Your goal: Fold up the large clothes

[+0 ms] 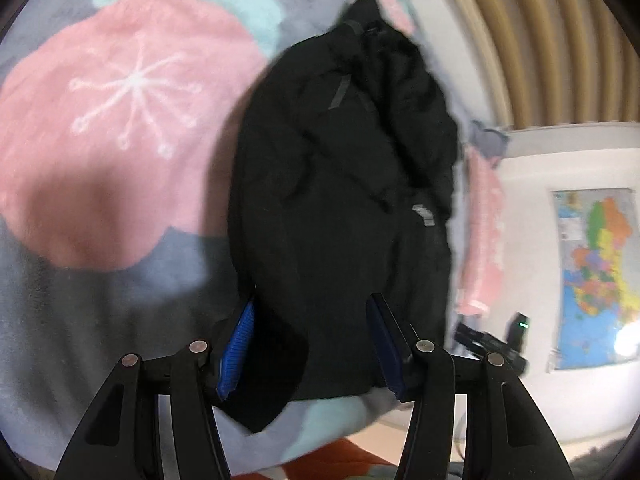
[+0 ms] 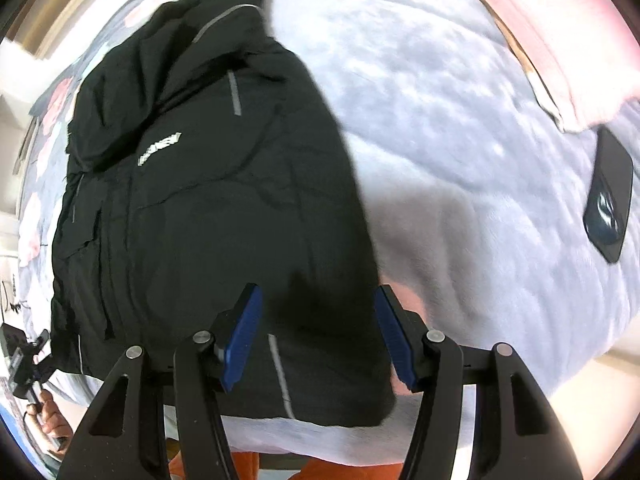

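A black jacket (image 1: 340,184) lies lengthwise on a fluffy grey blanket, its sleeves folded in over the body. It also shows in the right wrist view (image 2: 208,208), with a white chest logo and grey reflective strips. My left gripper (image 1: 312,312) is open, its blue pads either side of the jacket's near hem, holding nothing. My right gripper (image 2: 318,304) is open above the jacket's near right corner, holding nothing.
The blanket (image 1: 120,120) has pink and teal patches and a white snowflake pattern. A dark phone (image 2: 608,196) lies on the blanket (image 2: 460,120) to the right. A map poster (image 1: 596,276) hangs on the wall. An orange surface (image 2: 332,470) lies below the bed edge.
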`<state>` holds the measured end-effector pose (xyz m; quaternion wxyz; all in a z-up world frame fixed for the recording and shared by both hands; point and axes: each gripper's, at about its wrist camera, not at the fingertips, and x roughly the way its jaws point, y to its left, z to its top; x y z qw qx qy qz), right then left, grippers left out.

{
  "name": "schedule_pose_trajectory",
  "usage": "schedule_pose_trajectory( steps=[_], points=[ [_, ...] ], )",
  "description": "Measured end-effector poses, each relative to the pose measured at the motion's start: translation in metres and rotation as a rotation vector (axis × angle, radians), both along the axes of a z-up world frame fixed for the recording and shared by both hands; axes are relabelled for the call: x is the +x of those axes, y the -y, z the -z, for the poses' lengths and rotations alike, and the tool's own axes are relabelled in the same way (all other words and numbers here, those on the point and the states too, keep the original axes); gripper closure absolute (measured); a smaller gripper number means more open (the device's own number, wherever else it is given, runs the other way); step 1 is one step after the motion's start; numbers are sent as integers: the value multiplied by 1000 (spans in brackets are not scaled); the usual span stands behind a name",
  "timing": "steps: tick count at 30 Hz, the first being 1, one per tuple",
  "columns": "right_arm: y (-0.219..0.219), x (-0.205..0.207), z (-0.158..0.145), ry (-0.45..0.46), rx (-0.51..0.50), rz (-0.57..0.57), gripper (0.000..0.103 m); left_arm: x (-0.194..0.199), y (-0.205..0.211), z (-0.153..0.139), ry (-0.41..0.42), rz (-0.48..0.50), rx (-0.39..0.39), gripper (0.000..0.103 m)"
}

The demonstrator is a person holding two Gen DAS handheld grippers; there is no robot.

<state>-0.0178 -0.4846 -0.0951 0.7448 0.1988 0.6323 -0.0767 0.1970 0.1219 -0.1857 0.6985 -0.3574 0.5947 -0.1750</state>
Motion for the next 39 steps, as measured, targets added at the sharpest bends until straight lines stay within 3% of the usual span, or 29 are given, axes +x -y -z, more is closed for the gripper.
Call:
schedule_pose_trajectory(
  steps=[2,4,12,18,19,20,22,25,28,34,36,39],
  points=[
    [5,-7,3,-14,-7,3,41,2,1,15,-57,-2,89,47],
    [10,-16,7,-30,-13,5,41,2,3,22,-80,6,118,48],
    [19,-40,22,-75,39,-6,41,6,20,-18,48,54,-32,57],
    [14,-44,39,-87,93,-8,42,9,27,9,-55,66,78,57],
    [12,-43,41,-81,122,-11,46,6,27,11,-59,70,88,57],
    [8,-41,40,-70,151,-22,58,5,26,11,-56,73,92,57],
    [3,-38,33,-46,176,-43,61,5,30,5,-39,81,88,57],
    [-10,-36,6,72,271,-115,62,8,31,-3,-20,96,63,57],
    [-18,-29,1,74,271,-162,60,11,38,-1,-26,109,65,57],
    [12,-38,52,-71,292,-2,57,9,36,11,-55,94,66,58],
    [23,-48,67,-76,373,66,55,7,36,15,-71,114,93,57],
    [28,-53,66,-43,439,90,52,2,42,24,-106,136,118,58]
  ],
)
